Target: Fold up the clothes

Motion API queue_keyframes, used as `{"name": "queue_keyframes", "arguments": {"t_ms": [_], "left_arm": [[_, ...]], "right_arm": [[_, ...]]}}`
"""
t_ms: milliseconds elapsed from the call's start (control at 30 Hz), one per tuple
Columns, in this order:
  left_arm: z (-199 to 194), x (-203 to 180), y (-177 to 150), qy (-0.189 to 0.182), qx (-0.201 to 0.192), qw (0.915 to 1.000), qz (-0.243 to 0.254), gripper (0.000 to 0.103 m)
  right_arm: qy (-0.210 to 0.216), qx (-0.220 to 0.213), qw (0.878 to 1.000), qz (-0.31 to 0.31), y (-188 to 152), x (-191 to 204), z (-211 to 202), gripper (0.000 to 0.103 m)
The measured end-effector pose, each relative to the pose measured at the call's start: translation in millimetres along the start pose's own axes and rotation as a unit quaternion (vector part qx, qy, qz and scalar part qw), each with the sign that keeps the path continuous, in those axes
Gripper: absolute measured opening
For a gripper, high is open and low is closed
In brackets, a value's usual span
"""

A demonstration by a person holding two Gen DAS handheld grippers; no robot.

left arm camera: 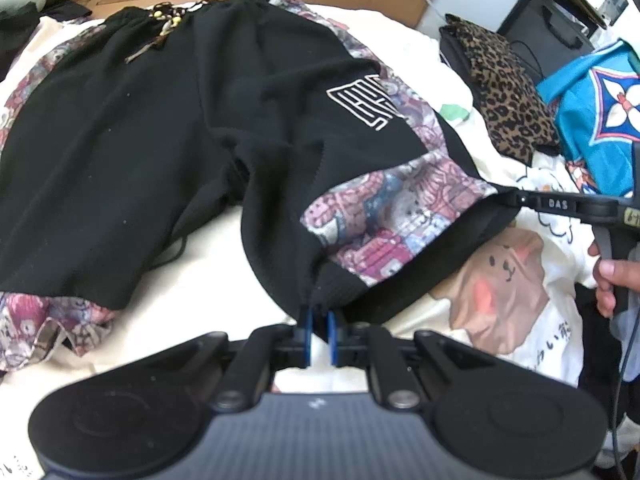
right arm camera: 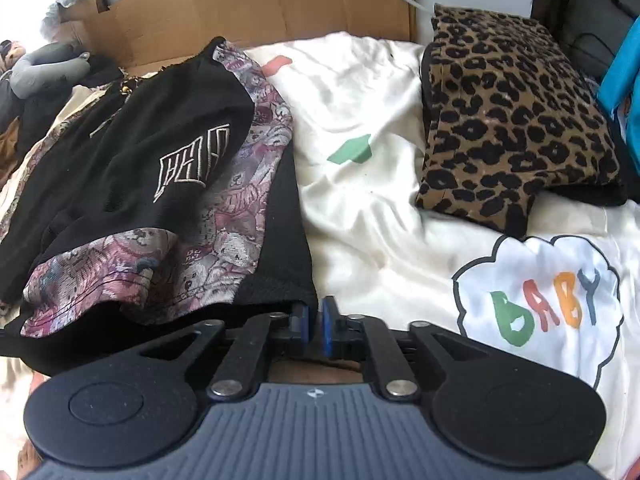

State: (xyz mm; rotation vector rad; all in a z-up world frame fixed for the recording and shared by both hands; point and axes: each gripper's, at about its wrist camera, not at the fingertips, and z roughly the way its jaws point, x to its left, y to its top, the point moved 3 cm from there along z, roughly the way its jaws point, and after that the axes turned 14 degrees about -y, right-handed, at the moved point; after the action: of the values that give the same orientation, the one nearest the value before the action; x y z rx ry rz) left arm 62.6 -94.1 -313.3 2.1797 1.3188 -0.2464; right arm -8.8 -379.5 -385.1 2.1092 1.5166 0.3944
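Black shorts point(left arm camera: 160, 120) with pink patterned side panels and a white logo lie spread on a cream sheet point(left arm camera: 224, 272), waistband at the far end. My left gripper point(left arm camera: 319, 320) is shut on the hem of the near leg, pinching black fabric between its blue pads. My right gripper point(left arm camera: 516, 200), held by a hand point(left arm camera: 608, 280), grips the same hem at its outer corner, and the hem hangs stretched between the two. In the right wrist view the shorts point(right arm camera: 120, 160) lie to the left, with the black hem corner running into the right gripper point(right arm camera: 316, 316), whose pads are nearly together.
A folded leopard-print garment point(left arm camera: 508, 92) point(right arm camera: 512, 120) lies to the right on the sheet point(right arm camera: 360, 140). A blue printed item point(left arm camera: 592, 120) sits beyond it at the far right. Cardboard point(right arm camera: 240, 8) lines the back. A grey plush thing point(right arm camera: 48, 68) and dark clothes lie at the far left.
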Motion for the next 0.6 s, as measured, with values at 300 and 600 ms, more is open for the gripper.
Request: {"name": "queue_keyframes", "arguments": {"t_ms": [300,600], "left_arm": [[-0.8,2.5,-0.5,-0.002,-0.002,1.0,0.001,0.008],[-2.6,3.9,-2.5,-0.007,-0.005,1.0,-0.001,0.008]], "right_arm": [[0.003,-0.035,0.995,-0.091,-5.3,31.7,-13.4,0.047],[-0.034,-0.073,0.979,-0.189,6.2,63.3,-20.3,0.047]]}}
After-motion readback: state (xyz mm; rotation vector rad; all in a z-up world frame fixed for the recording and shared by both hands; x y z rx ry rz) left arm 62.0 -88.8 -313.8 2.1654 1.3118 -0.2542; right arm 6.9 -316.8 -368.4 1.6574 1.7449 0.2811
